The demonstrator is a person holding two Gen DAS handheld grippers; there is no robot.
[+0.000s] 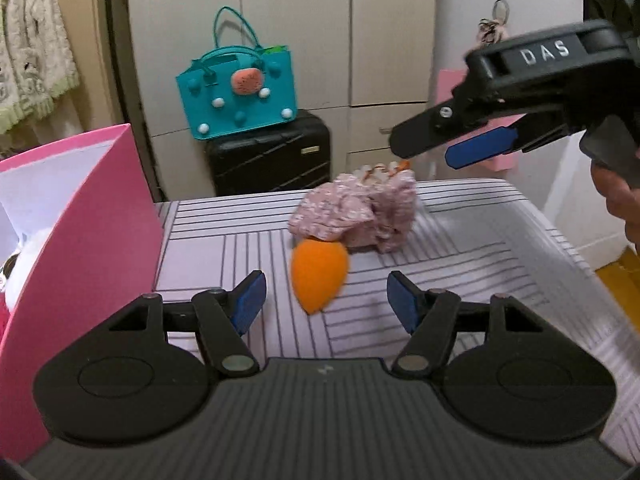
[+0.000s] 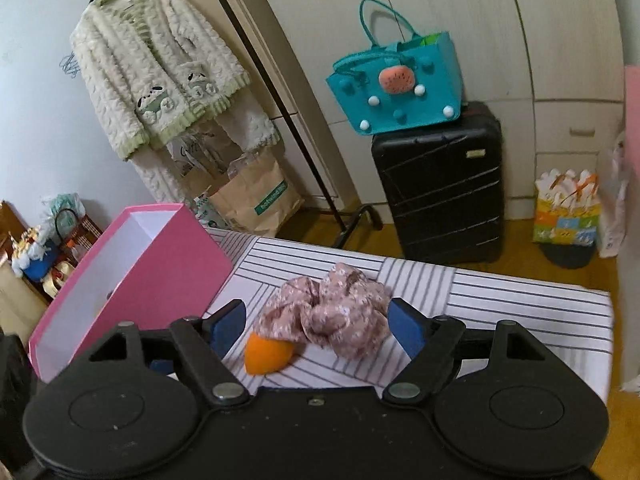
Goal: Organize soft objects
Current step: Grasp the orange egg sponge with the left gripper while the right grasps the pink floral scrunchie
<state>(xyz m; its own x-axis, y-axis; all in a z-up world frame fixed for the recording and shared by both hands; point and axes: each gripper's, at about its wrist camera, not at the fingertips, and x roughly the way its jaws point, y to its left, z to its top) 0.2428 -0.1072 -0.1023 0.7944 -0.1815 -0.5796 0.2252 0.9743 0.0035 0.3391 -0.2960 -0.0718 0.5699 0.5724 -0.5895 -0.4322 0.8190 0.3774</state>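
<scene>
Orange sponge (image 1: 318,280) against floral scrunchie (image 1: 356,212)

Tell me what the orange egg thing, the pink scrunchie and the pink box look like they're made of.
Orange egg: likely foam sponge, matte, with no glare. Scrunchie: thin woven floral fabric, gathered into soft crumpled folds. Pink box: probably smooth cardboard, with flat stiff walls, crisp edges and a white inside.

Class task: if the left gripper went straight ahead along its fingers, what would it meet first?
Probably the orange sponge, lying on the striped cloth between the open left gripper fingers' lines; the floral scrunchie lies just beyond. Depth is uncertain.
</scene>
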